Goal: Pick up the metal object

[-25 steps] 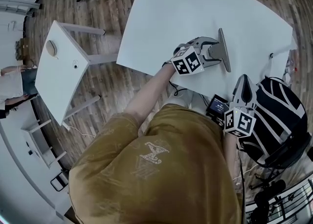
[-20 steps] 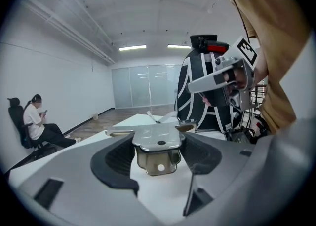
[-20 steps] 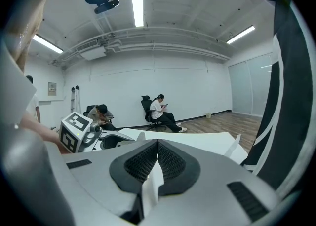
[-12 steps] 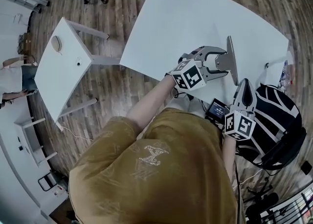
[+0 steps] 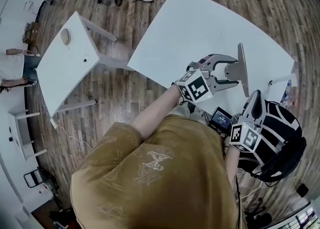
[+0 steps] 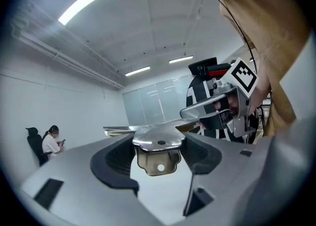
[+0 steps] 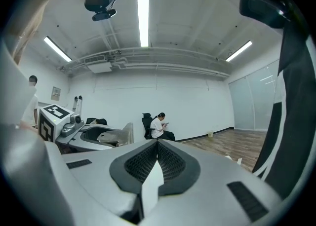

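Wood floor [image 5: 115, 38] surrounds a white tabletop [image 5: 195, 28], and a 2nd white table [image 5: 65, 73] stands well to the tabletop's left.

Over the tabletop's near right part, the left gripper [image 5: 231, 72] points toward the tabletop's right end, with its 2 fingers [image 5: 220, 59] spread wide. The left gripper view shows the metal object [image 6: 157, 160] between the dark pads. 1 pad lies against each side of its bright bent top, so the fingers [image 6: 114, 163] hold it at a wide spread. A tab with 1 round hole hangs down on the camera side.

From above, the metal object [image 5: 243, 70] is a long, narrow plate. Its long axis lies crosswise to the fingers, running from the tabletop's far side toward its near edge. The fingers grip it at about mid-length.

The right gripper [image 5: 256, 98] sits just off the tabletop's near edge. It is beside a small screen [image 5: 220, 119] and above a black-and-white striped object [image 5: 280, 128]. In the right gripper view its fingers [image 7: 173, 163] are pressed together and hold nothing. Beyond them a seated person [image 7: 159, 127] is by the far wall.
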`<action>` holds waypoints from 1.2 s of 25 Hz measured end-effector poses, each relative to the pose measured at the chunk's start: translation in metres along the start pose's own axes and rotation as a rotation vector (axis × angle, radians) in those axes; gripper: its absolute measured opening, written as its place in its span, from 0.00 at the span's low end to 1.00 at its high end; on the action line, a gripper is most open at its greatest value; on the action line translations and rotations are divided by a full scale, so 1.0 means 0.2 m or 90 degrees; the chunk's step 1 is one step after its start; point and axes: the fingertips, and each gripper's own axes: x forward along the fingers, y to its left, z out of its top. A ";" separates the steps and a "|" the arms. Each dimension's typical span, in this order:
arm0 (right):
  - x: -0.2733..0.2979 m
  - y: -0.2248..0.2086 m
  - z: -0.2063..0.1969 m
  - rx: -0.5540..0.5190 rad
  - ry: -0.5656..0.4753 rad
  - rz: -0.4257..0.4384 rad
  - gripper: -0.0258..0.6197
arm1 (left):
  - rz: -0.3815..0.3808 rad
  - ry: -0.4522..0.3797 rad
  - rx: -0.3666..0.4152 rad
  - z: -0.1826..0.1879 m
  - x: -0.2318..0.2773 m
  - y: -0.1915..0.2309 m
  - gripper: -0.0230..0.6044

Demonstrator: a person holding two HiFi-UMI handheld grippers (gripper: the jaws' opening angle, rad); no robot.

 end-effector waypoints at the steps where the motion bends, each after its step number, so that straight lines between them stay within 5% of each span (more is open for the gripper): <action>1: 0.00 0.00 0.03 -0.003 -0.011 0.000 0.05 | 0.006 -0.005 0.001 0.02 -0.01 0.01 0.50; 8: -0.02 0.01 0.14 -0.010 -0.057 0.005 0.05 | 0.042 -0.033 -0.010 0.09 -0.08 0.09 0.50; 30: -0.02 0.02 0.10 -0.035 -0.034 0.003 0.05 | 0.060 -0.052 0.004 0.19 -0.12 0.13 0.50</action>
